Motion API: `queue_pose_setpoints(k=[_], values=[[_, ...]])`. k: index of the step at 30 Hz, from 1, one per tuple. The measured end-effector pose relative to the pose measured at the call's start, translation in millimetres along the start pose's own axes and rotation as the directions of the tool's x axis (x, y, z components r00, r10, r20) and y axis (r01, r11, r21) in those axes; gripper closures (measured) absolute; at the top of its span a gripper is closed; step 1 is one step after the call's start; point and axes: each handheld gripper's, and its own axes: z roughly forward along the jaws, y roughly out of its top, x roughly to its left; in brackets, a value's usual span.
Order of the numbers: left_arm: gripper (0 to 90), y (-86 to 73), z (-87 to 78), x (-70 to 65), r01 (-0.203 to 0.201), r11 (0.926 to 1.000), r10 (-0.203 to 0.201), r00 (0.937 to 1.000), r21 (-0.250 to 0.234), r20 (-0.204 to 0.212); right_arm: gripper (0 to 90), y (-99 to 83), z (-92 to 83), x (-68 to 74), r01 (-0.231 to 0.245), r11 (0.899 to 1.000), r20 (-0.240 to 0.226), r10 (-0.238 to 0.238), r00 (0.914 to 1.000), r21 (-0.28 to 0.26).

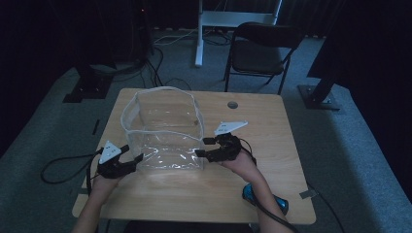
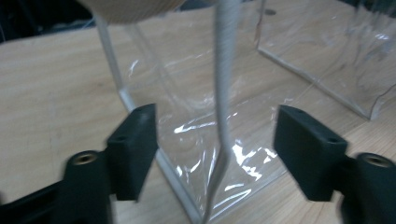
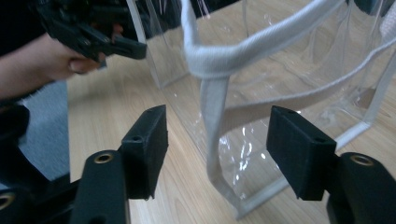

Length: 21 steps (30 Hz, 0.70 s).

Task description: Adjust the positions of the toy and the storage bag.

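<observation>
Standing upright on the wooden table (image 1: 272, 160): clear plastic bag (image 1: 165, 131) with white trim, mouth open. Flanking the bag's near corners, left gripper (image 1: 130, 160) and right gripper (image 1: 201, 147), both with jaws apart, a white edge strip of the bag in each gap, pads untouched. Right of the bag, near the table's front edge, a blue tool (image 1: 252, 193). Beyond the bag, a black chair (image 1: 262, 51).

Room was dim. Grey carpet floor (image 1: 340, 145) surrounded a light wooden table (image 1: 272, 141); a black chair (image 1: 260, 51) stood behind it, cables (image 1: 165, 48) trailed nearby.
</observation>
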Motion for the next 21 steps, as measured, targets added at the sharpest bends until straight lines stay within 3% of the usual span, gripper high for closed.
queue_pose_setpoints(k=[2,4,9,13,17,21], values=[[40.4,0.3,1.5,-2.5,-0.017,0.9998,0.017,0.9998,-0.009,0.007,47.3,0.9,0.0,-1.2,-0.013,1.0,0.015,0.014,0.9998,-0.009],[47.7,1.1,1.1,-3.8,-0.009,0.9995,0.01,0.9998,-0.029,0.02,49.5,1.2,-0.2,-2.0,-0.017,1.0,0.009,0.017,0.9998,-0.024],[50.6,6.9,-3.5,-4.7,0.019,0.9968,-0.016,0.9992,-0.077,0.037,55.6,2.3,-2.4,-5.2,-0.035,0.998,0.01,0.035,0.9993,-0.049],[56.9,12.1,-4.0,-8.4,0.011,0.997,-0.011,0.9999,-0.077,0.004,64.2,3.6,-1.2,-2.6,-0.03,0.999,0.001,0.03,0.9995,-0.038],[72.5,13.2,-5.1,-10.3,0.016,0.9949,-0.022,0.9984,-0.099,-0.053,72.1,5.5,-1.1,4.5,0.001,1.0,0.022,0.0,0.9998,-0.029],[81.5,12.6,-6.0,-9.9,0.031,0.9924,-0.038,0.9978,-0.119,-0.055,80.3,6.0,-2.2,9.2,0.017,0.999,0.051,-0.015,0.9986,-0.039]])
